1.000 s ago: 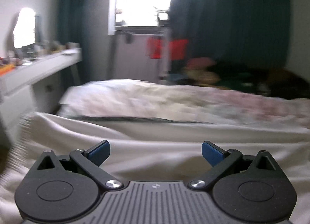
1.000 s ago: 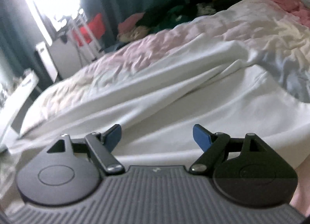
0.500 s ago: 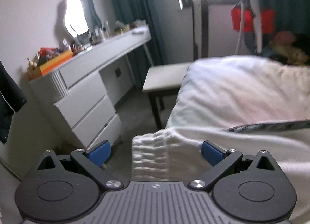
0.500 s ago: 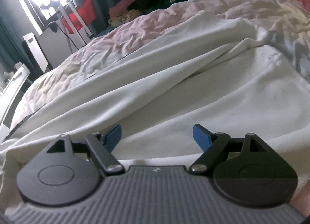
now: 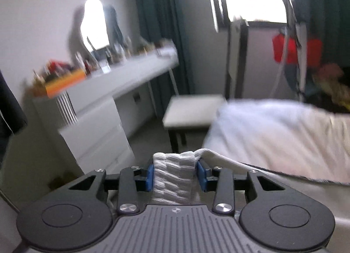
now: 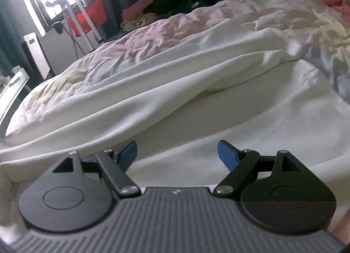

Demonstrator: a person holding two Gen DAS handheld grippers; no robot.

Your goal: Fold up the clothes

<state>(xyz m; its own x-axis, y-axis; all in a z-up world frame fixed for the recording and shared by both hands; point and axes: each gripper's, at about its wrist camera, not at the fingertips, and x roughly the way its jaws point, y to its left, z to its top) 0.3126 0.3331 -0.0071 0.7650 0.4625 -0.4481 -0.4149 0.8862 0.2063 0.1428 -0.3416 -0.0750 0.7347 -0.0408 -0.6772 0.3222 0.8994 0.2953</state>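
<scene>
The left claw [image 5: 176, 175] pinches the ribbed cuff [image 5: 174, 178] of a white garment [image 6: 218, 110]. The right claw [image 6: 177, 154] hangs spread above that garment on the bed [image 6: 153, 40].

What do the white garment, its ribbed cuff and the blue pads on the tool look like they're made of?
White garment: looks like soft matte knit, perhaps cotton fleece; it drapes in broad rounded folds.
Ribbed cuff: stretchy rib knit, with raised ridges bunched between the left tool fingers.
Blue pads on the right tool: probably rubber or soft plastic, smooth and matte; the material can't be told for sure.
</scene>
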